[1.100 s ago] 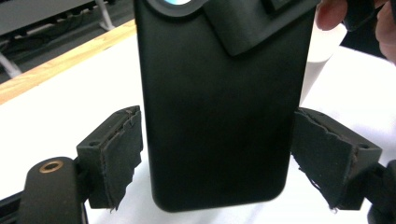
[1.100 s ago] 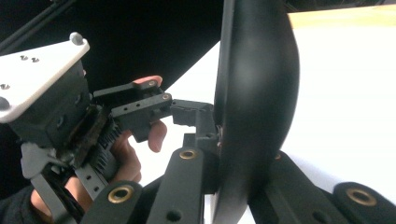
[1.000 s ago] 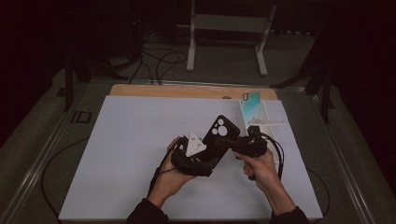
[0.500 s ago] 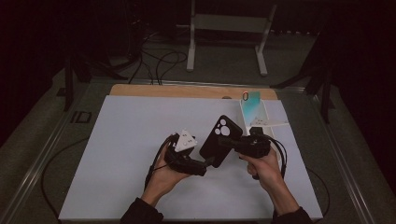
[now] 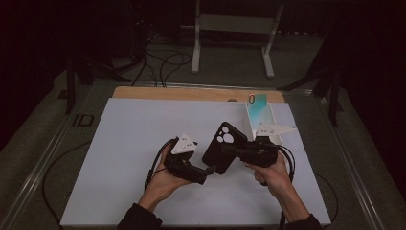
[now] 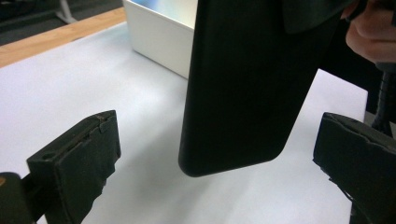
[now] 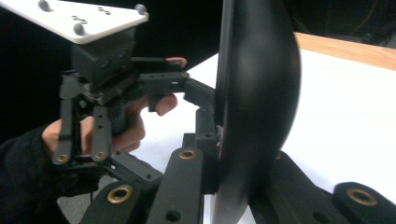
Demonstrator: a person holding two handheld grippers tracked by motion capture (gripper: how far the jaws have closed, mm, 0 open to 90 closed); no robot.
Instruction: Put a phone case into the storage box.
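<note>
- Looking down from the high view, the right gripper (image 5: 225, 149) pinches a black phone case (image 5: 223, 146) by its edge and holds it tilted above the white bench (image 5: 124, 129). The camera cut-outs face up. The left gripper (image 5: 207, 171) sits just beside the case's lower end, and its jaws have just been opening. A white box (image 5: 258, 117) with a teal inside stands near the bench's far right edge, behind the right hand (image 5: 268, 173).
- Along the left gripper view, the two black jaws stand spread wide. The phone case (image 6: 252, 84) hangs between them without touching either pad (image 6: 79, 163). Its rounded lower corner is clear of the bench (image 6: 93, 84), and the white box (image 6: 159, 37) is behind it.
- Along the right gripper view, the jaws are pressed onto the phone case (image 7: 257, 107), seen edge-on and upright. The left gripper (image 7: 201, 100) and its hand (image 7: 126, 126) are close on the far side of the case.
- By my reading, the case is now carried by the right gripper alone and the left has let go. Where it goes next is undecided, perhaps the white box or the bench.
</note>
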